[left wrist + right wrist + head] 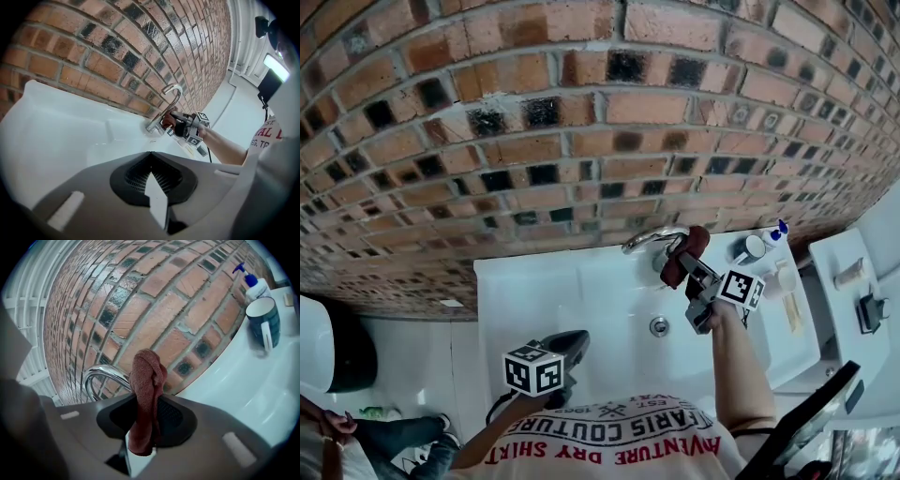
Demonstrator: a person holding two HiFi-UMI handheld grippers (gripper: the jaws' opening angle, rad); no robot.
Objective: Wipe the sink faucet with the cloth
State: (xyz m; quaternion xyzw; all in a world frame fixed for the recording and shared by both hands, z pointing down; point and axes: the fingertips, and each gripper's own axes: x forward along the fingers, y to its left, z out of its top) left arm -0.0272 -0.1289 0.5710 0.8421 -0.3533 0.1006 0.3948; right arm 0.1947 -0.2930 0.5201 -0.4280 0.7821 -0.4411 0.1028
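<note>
A curved chrome faucet [649, 238] rises at the back of the white sink [534, 300], against the brick wall. My right gripper [682, 263] is shut on a dark red cloth [686, 251] and holds it right beside the faucet's base. In the right gripper view the cloth [146, 399] stands bunched up between the jaws, with the faucet arch [101, 377] just behind and left of it. My left gripper [574, 345] hangs low over the sink's front left, jaws shut and empty. The left gripper view shows the faucet [168, 104] and the cloth [169, 122] far ahead.
A dark mug [749, 248] and a pump bottle with a blue head [777, 231] stand on the sink's right rim. The drain [659, 326] lies in the basin. A white shelf [853, 281] with small items is at the right. A black and white bin [333, 352] sits at the left.
</note>
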